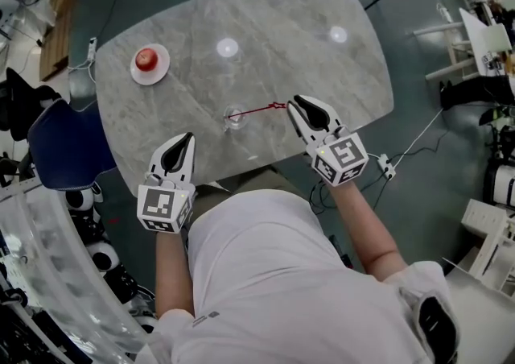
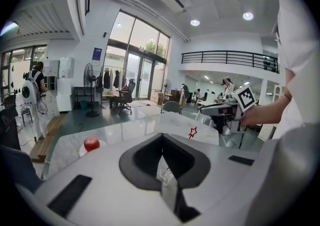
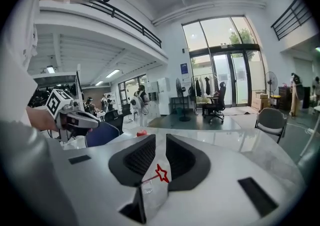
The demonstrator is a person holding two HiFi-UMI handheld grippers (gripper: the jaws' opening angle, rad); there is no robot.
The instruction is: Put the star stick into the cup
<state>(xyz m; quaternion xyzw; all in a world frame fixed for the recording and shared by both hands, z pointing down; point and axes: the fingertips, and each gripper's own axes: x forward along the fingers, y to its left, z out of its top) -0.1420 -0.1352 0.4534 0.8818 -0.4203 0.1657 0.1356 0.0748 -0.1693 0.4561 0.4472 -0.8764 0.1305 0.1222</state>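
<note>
At the far left of the grey-veined marble table (image 1: 282,24), a round red apple (image 1: 146,57) sits on a small pale plate (image 1: 158,74), well apart from everything else. The tabletop is smooth and glossy with rounded corners, and two ceiling lights glare off its far half. A dark blue chair (image 1: 68,149) stands just off the table's left edge.

My left gripper (image 1: 188,138) hovers at the table's near edge, left of the cup. Its dark pads are pressed together with nothing between them.

Near the middle stands the cup (image 1: 234,117), small, round and of clear glass. The star stick (image 1: 257,109) is a thin red rod ending in an outlined red star. Its lower end is inside the cup, and it leans out over the rim to the right, star end towards my other tongs.

My right gripper (image 1: 294,101) sits just right of the star, tips pointing at it. Its ribbed jaws stand a narrow way apart. The star shows in the gap between them, and I see neither pad pressing on it.

Open marble stretches from the plate to the cup and on to the far edge. The right edge lies close beyond my right gripper.
</note>
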